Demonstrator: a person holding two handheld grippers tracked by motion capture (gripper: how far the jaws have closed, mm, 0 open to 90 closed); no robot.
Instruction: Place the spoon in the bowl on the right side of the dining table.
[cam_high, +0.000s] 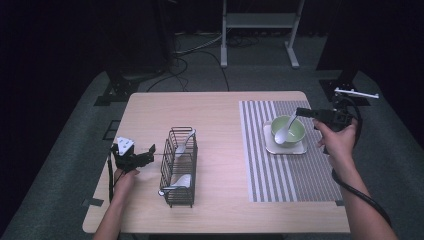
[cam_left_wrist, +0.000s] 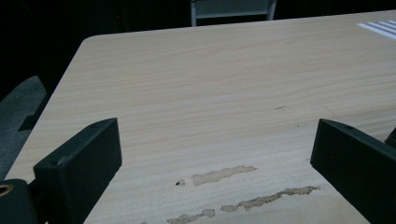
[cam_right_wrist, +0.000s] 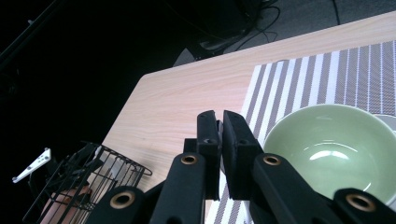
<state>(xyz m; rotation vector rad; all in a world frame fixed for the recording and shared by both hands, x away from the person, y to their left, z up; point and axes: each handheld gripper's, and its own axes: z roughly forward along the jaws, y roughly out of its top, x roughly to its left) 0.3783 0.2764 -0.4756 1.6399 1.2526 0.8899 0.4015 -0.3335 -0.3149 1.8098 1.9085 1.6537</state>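
The right claw (cam_high: 300, 112) hangs over the far right part of the counter (cam_high: 215, 112), its jaws pressed together on the handle of a white spoon (cam_high: 285, 131). In the high view the spoon slants down from the jaw tips into the green bowl (cam_high: 295, 131), with its scoop low inside the bowl. In the right gripper view the two black jaws stand side by side with only a thin slit between them, and the green bowl sits just past them to the right (the spoon itself cannot be made out between the jaws there). The bowl rests on a pale square tray (cam_high: 298, 149), and the tray lies on a striped placemat (cam_high: 260, 160) that covers the right part of the counter.

The left claw (cam_high: 145, 156) is held low over the near left part of the counter, just beside a black wire basket (cam_high: 170, 172). Its jaws are spread wide with nothing between them; the left gripper view shows bare wood and a few scuffed patches in the gap. The basket stands near the middle of the counter, well apart from the bowl, and holds two more white spoons (cam_high: 181, 181), one toward its far end and one toward its near end.
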